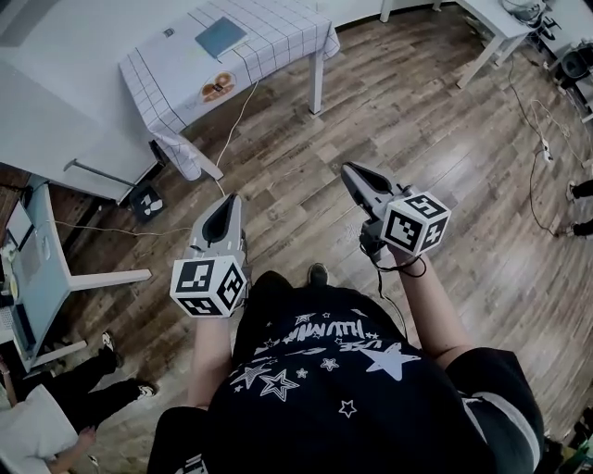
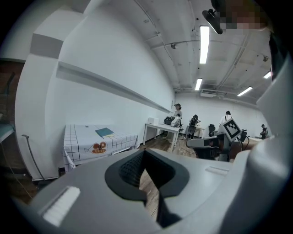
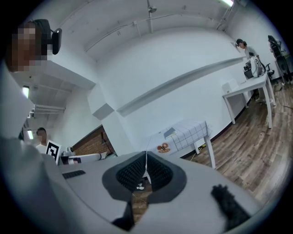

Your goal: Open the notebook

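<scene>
Head view: we hold the grey plastic left gripper point(image 1: 225, 202) and grey plastic right gripper point(image 1: 352, 172) above the brown wood-plank floor point(image 1: 445, 139)
Notebook: the thin teal rectangular notebook point(image 1: 220, 37) lies flat on the white grid-checked tablecloth point(image 1: 278, 28), well apart from both grippers
Left jaws: we see them pressed together, nothing between
Right jaws: likewise pressed together, empty

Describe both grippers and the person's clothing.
The left gripper and right gripper are pale grey shells with black ribbed jaws, each carrying a white cube of black square markers. A black cable loops under the right one. The T-shirt is black with white stars.
</scene>
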{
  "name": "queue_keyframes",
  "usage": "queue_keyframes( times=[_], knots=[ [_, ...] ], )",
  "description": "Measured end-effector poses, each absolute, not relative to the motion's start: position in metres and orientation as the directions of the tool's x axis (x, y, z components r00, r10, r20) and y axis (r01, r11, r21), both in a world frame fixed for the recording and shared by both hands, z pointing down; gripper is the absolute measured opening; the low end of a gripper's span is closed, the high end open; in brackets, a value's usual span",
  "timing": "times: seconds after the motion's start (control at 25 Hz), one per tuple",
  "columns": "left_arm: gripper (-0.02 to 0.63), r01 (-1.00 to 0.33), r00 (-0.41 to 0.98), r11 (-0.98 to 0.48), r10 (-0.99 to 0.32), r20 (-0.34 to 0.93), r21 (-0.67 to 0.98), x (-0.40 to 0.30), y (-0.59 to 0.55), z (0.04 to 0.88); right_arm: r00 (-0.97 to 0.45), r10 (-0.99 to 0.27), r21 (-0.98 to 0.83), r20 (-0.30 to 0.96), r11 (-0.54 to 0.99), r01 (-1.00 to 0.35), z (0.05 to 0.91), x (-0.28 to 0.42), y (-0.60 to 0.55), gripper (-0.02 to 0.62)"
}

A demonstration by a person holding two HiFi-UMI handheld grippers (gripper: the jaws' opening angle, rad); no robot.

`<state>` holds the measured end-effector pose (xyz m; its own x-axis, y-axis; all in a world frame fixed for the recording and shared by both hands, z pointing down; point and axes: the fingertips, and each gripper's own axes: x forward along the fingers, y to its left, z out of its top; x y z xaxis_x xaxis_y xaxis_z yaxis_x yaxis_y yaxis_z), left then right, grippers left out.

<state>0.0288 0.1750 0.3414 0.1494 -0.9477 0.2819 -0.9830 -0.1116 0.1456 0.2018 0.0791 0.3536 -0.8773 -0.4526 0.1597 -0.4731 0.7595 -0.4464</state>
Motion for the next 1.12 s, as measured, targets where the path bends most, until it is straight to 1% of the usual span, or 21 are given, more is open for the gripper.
queue_keyframes(
  times=[0.2, 0.36, 0.52, 0.72, 1.12],
  knots=[
    [0.008, -0.986, 0.11, -0.069, -0.951, 0.29, 0.149, 0.015, 0.179, 0.348, -0.891, -0.413, -0.456, 0.188, 0.767, -0.451, 0.37, 0.189, 0.079, 0.017],
    [0.008, -0.984, 0.107, -0.058, -0.948, 0.299, 0.168, 0.007, 0.173, 0.357, -0.895, -0.397, -0.447, 0.203, 0.776, -0.445, 0.372, 0.179, 0.073, 0.017],
    [0.008, -0.98, 0.115, -0.059, -0.947, 0.3, 0.189, -0.005, 0.149, 0.355, -0.883, -0.42, -0.426, 0.21, 0.774, -0.469, 0.361, 0.177, 0.048, 0.017],
    [0.008, -0.977, 0.135, -0.079, -0.948, 0.289, 0.197, -0.023, 0.117, 0.365, -0.859, -0.457, -0.412, 0.229, 0.755, -0.511, 0.369, 0.173, 0.021, 0.017],
    [0.008, -0.97, 0.182, -0.121, -0.938, 0.296, 0.212, -0.069, 0.038, 0.379, -0.832, -0.48, -0.407, 0.279, 0.725, -0.555, 0.386, 0.131, -0.049, 0.017]
  ],
)
